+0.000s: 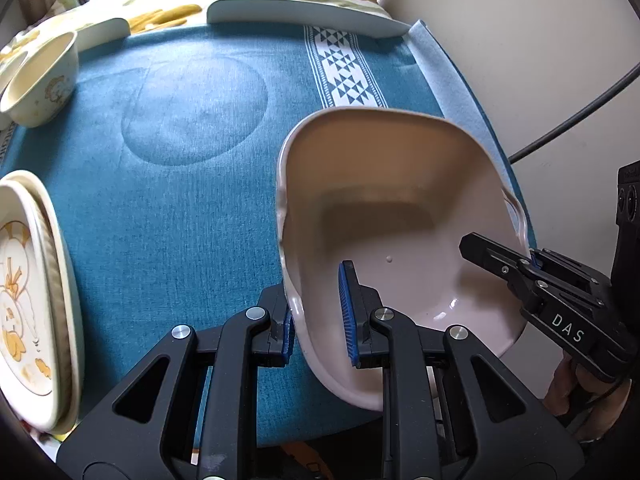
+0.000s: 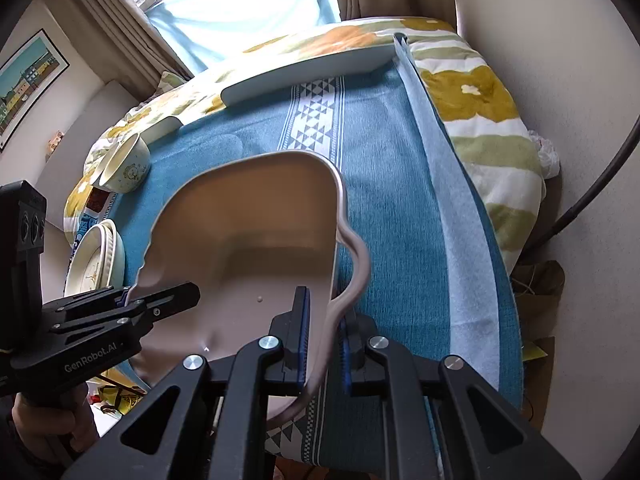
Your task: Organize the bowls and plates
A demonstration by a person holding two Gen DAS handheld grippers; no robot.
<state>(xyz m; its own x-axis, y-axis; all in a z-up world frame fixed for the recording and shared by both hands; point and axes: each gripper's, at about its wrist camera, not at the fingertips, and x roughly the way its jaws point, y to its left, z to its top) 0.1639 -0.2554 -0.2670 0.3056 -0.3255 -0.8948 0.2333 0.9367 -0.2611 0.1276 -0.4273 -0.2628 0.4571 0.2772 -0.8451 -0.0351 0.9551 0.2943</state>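
Black claws close on a pale pink dish (image 1: 384, 208) from both sides, carrying it tilted above a teal cloth (image 1: 180, 216). In the left wrist view the left claw (image 1: 318, 316) pinches the dish's near left rim, one blue-padded finger (image 1: 347, 312) inside the basin and the other outside against the wall. In the right wrist view the right claw (image 2: 324, 344) pinches the wavy right rim the same way, the wall caught between its blue pads. Each claw appears in the other's view, clamped on the opposite edge, with a hand (image 2: 44, 428) gripping the left one's handle. The dish, deep with a scalloped lip, hangs over the right half of the cloth, just beside a white band of triangle patterns (image 1: 344, 68). Well apart from it, at the cloth's left edge, a cream plate (image 1: 28, 300) printed with a yellow-and-white figure sits nested on a second plate. Farther back on the left, a small cream bowl (image 1: 44, 80) rests tilted toward the camera. A long white tray (image 1: 304, 16) lies along the far edge of the cloth, with another white piece (image 1: 104, 30) to its left. A floral quilt (image 2: 480, 92) spreads beyond, under a curtained window (image 2: 240, 4), and a framed picture (image 2: 28, 80) hangs on the left wall.
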